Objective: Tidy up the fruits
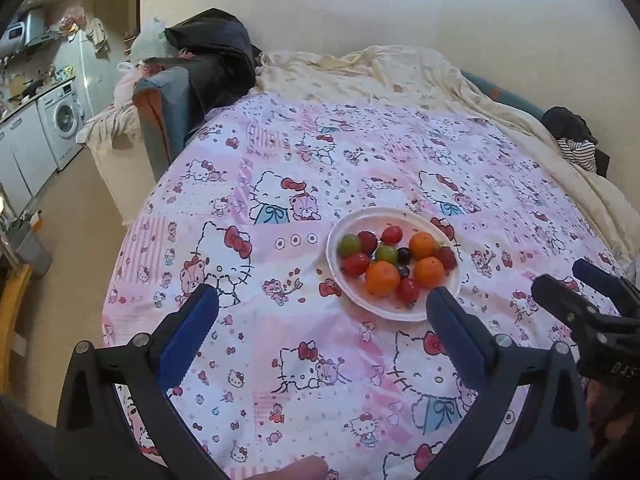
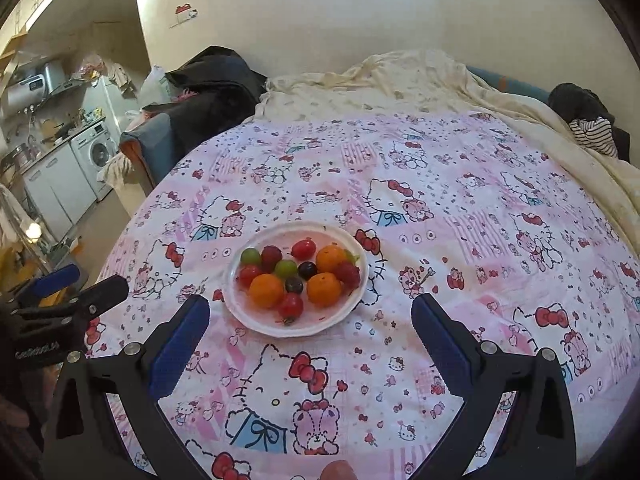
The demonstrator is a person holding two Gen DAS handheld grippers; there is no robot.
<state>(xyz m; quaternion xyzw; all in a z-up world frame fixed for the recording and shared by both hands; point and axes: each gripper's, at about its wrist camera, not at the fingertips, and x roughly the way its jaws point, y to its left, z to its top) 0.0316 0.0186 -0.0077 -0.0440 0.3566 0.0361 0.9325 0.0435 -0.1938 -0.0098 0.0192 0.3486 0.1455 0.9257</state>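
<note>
My left gripper [image 1: 322, 300]: jaws spread wide, holding nothing.
My right gripper [image 2: 310, 306]: jaws wide apart, empty.
White plate [image 2: 256, 320]: just ahead of both, beside my left gripper's right finger.
Fruits [image 2: 298, 274]: heaped on the plate.
Patterned sheet [image 2: 440, 240]: beneath the plate.

Both wrist views overlook the fruit plate [image 1: 394, 308] obliquely.
</note>
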